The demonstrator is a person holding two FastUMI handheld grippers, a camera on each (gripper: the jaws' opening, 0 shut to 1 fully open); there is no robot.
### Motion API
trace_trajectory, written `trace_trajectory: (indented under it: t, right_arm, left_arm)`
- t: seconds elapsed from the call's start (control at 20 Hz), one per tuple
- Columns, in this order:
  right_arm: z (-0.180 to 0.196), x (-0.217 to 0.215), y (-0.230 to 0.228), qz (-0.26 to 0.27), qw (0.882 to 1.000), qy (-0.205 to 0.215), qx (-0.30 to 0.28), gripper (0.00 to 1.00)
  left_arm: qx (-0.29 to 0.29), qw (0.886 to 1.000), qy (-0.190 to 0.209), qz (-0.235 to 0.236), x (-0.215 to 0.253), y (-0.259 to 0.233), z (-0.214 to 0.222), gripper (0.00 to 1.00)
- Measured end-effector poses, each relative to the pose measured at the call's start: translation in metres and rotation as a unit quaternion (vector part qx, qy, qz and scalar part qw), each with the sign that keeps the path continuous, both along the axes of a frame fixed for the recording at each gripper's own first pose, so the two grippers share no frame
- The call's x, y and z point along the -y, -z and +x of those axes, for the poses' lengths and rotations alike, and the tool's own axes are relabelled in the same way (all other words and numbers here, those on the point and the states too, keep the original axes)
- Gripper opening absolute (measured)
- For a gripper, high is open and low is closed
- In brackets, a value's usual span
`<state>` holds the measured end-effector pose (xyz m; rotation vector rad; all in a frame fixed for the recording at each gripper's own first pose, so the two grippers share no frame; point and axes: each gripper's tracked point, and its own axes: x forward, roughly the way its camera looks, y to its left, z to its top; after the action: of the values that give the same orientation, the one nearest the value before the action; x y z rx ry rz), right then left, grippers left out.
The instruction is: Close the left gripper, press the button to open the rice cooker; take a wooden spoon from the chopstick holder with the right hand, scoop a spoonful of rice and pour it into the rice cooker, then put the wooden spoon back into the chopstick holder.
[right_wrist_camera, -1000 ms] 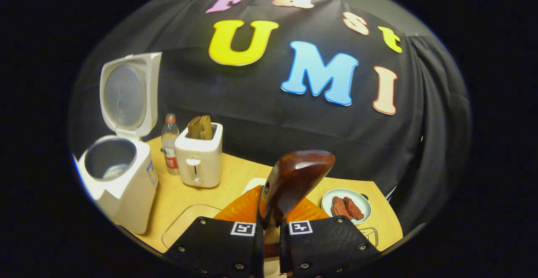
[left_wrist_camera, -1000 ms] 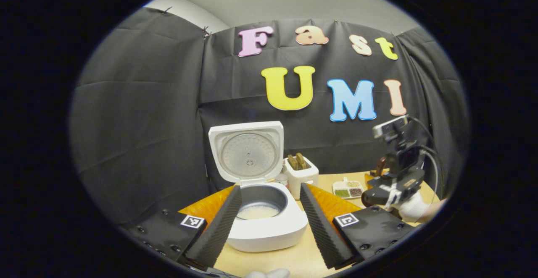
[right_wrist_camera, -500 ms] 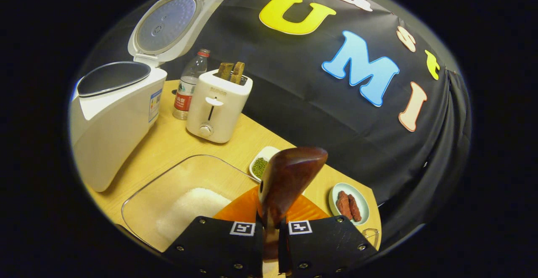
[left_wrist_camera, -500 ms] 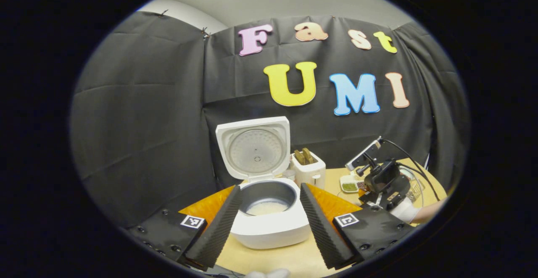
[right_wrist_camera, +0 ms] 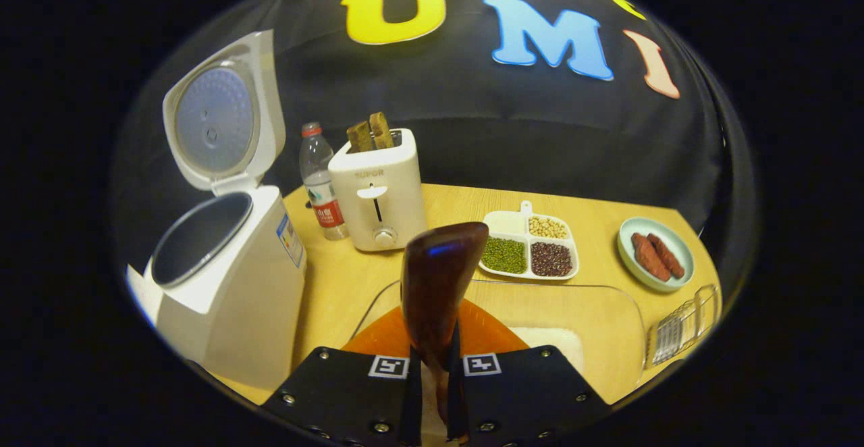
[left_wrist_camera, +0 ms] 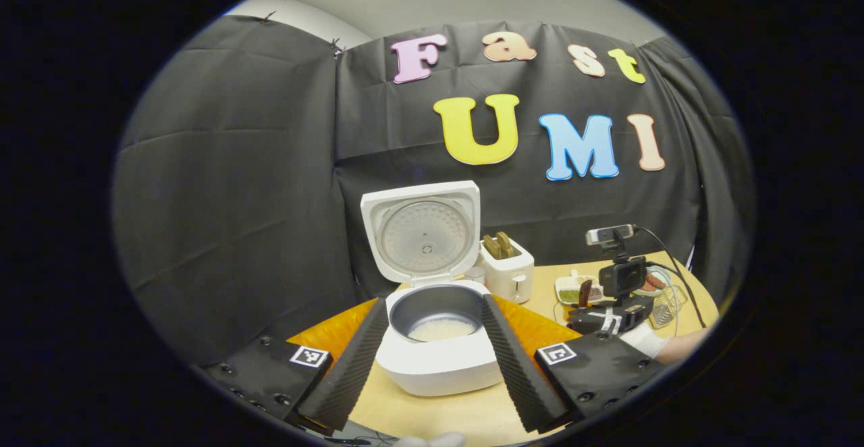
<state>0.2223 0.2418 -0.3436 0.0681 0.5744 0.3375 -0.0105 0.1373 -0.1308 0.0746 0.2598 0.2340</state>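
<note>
Right gripper view: right gripper (right_wrist_camera: 432,373) clamps wooden spoon (right_wrist_camera: 437,285)—rice cooker (left_wrist_camera: 439,339) holds rice; left gripper (left_wrist_camera: 428,346) apart.

- One rice cooker (right_wrist_camera: 223,285), its lid up.
- One wooden spoon (right_wrist_camera: 437,285).
- One water bottle (right_wrist_camera: 320,183).
- One toaster (right_wrist_camera: 378,190), with two slices of toast (right_wrist_camera: 369,133) standing in its slot.
- One divided dish (right_wrist_camera: 530,248) with three compartments: one of green beans, one of pale beans, one of dark red beans.
- One round plate (right_wrist_camera: 653,244) bearing two reddish sausages (right_wrist_camera: 655,255).
- One clear tray (right_wrist_camera: 594,319) with one heap of rice (right_wrist_camera: 550,339).
- One wire rack (right_wrist_camera: 682,325) at the table (right_wrist_camera: 594,211) edge.
- Two tongs: the left tongs (left_wrist_camera: 432,356) and the right tongs (right_wrist_camera: 432,400).
</note>
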Motion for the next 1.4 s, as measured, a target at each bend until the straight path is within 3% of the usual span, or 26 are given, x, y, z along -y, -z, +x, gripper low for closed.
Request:
trace_trajectory:
  t: [0.2, 0.4, 0.6, 0.9, 1.05, 1.3, 1.4]
  right_arm:
    - [0.003, 0.009, 0.000, 0.095, 0.995, 0.026, -0.035, 0.15]
    - [0.004, 0.025, 0.002, 0.220, 0.969, 0.072, -0.082, 0.15]
    - [0.003, 0.036, -0.005, 0.293, 0.946, 0.097, -0.097, 0.15]
    - [0.013, 0.055, -0.037, 0.379, 0.913, 0.119, -0.090, 0.15]
    - [0.015, 0.072, -0.057, 0.425, 0.891, 0.135, -0.084, 0.15]
    - [0.017, 0.104, -0.079, 0.461, 0.870, 0.161, -0.066, 0.14]
    - [0.018, 0.115, -0.082, 0.461, 0.869, 0.168, -0.060, 0.15]
  left_arm:
    - [0.002, 1.000, -0.002, -0.007, -0.008, -0.003, 0.001, 0.96]
    - [0.001, 1.000, -0.002, -0.009, -0.008, -0.002, 0.004, 0.96]
    - [0.002, 1.000, 0.001, -0.006, -0.006, -0.005, 0.005, 0.96]
    - [0.011, 1.000, 0.002, -0.001, -0.004, -0.016, 0.005, 0.97]
    - [0.020, 1.000, 0.002, -0.001, -0.004, -0.022, 0.008, 0.97]
    - [0.025, 1.000, 0.011, -0.001, 0.002, -0.025, 0.010, 0.98]
    - [0.027, 1.000, 0.013, -0.002, 0.004, -0.025, 0.012, 0.98]
